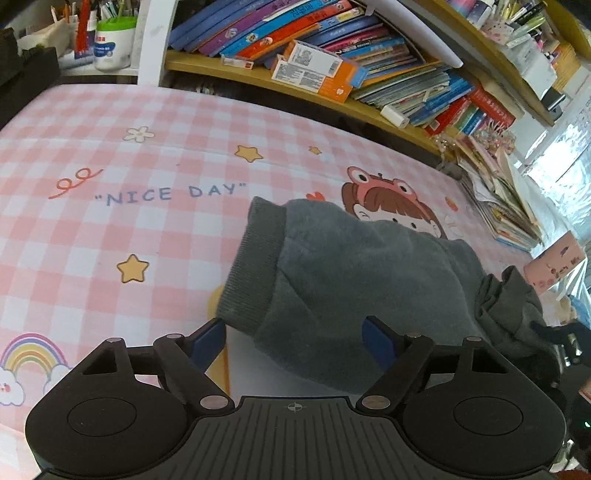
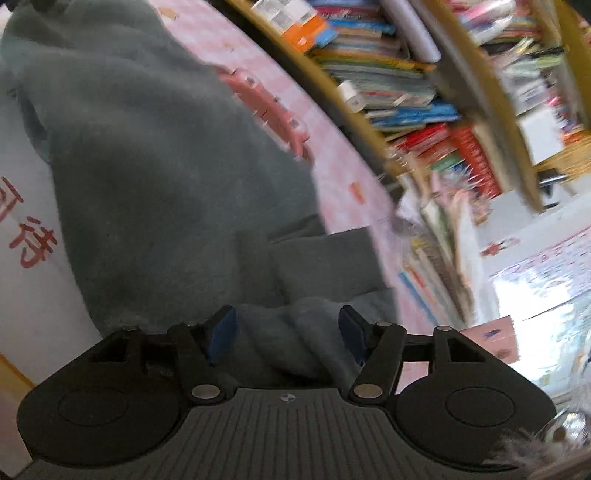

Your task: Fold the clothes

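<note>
My left claw [image 1: 293, 341] stands open, its jaws straddling the ribbed hem of the grey sweatshirt [image 1: 343, 273]. My right claw [image 2: 286, 338] is also open around a bunched fold; that view is blurred. The garment lies crumpled on the desk's pink checked cloth [image 1: 110, 229]. I judge each grip should take the full hem thickness before closing. Crowded bookshelves [image 1: 332, 55] stand behind.

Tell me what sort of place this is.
Probably a child's bedroom or study corner: a pink checked cartoon cloth printed "NICE DAY", a wooden shelf crammed with picture books, and pen pots.
</note>
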Demonstrator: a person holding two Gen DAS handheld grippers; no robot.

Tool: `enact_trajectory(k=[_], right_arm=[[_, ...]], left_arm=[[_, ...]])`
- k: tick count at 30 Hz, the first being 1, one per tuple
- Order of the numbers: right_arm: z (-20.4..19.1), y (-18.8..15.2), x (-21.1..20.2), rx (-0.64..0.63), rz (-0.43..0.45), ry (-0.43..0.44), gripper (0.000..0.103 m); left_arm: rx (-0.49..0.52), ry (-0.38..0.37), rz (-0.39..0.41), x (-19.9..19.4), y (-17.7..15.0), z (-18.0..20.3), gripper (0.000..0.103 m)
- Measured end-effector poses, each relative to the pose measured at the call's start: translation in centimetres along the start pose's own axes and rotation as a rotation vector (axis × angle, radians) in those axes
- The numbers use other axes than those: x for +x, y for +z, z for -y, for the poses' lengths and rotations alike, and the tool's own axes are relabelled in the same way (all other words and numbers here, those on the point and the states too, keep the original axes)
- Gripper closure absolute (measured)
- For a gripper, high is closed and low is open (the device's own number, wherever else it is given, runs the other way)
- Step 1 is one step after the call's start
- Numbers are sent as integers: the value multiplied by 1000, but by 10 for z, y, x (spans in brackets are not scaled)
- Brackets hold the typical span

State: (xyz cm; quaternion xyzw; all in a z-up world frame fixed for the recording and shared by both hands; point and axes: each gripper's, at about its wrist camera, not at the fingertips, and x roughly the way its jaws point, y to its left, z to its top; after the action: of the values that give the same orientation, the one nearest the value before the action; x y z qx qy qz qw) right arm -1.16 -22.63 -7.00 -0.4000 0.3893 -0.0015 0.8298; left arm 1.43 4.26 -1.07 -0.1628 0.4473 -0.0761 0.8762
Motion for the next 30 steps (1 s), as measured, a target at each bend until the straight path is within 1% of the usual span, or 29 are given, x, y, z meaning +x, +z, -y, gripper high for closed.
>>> enact_trajectory(k=[1,2,3,4,6,11,12,13,14,15,16,17,18,19,20,21,22,24,25,27,28,30], right_arm=[[7,0,4,46,-11,15,60],[17,-1,6,113,-14,36,77],[31,-5,4,209,-2,22,92],[49,-13,-4,334,25,-33,97],[81,-29,-16,562,63,-132,97],[115,-88,-23,899,-46,-220,95],[122,-100,-25,966,-68,-238,89],[129,-112,-26,1033,-91,-255,85],[136,-124,-28,1100,-114,-273,79],[143,-136,-29,1167,-137,-291,69],[149,-148,-31,1233,-160,-308,66],[152,-154,-33,1270,-163,-311,65],[148,-150,-37,1252,-129,-286,63],[144,-144,-39,1224,-96,-251,56],[140,-134,-38,1179,-64,-197,50],[136,-123,-37,1124,-31,-142,47],[129,-110,-37,1054,1,-87,44],[110,-84,-33,890,32,0,43],[99,-72,-28,799,22,19,43],[78,-50,-16,633,0,51,46],[71,-45,-9,595,-20,52,46],[65,-39,-2,583,-55,54,47]], left_arm=[[-5,0,0,0,0,0,21],[-11,1,0,1,0,0,21],[-16,1,0,1,0,0,22],[-21,2,2,1,0,0,22],[-33,5,5,1,1,-2,22],[-61,7,-3,3,4,-7,22],[-66,4,-8,5,4,-7,23],[-75,1,-15,7,4,-8,24],[-92,-2,-21,8,5,-10,25],[-114,-5,-30,10,6,-12,29],[-148,-9,-41,13,6,-16,33],[-183,-13,-53,16,7,-20,35],[-223,-19,-67,19,8,-25,39],[-260,-26,-80,22,8,-29,45],[-279,-34,-84,24,8,-31,47],[-298,-42,-89,26,8,-33,54],[-317,-50,-93,28,8,-35,66],[-360,-75,-96,30,7,-41,74],[-380,-86,-87,28,5,-43,77],[-397,-105,-57,19,2,-45,82],[-401,-111,-41,13,1,-46,83],[-417,-112,-10,0,0,-52,83]])
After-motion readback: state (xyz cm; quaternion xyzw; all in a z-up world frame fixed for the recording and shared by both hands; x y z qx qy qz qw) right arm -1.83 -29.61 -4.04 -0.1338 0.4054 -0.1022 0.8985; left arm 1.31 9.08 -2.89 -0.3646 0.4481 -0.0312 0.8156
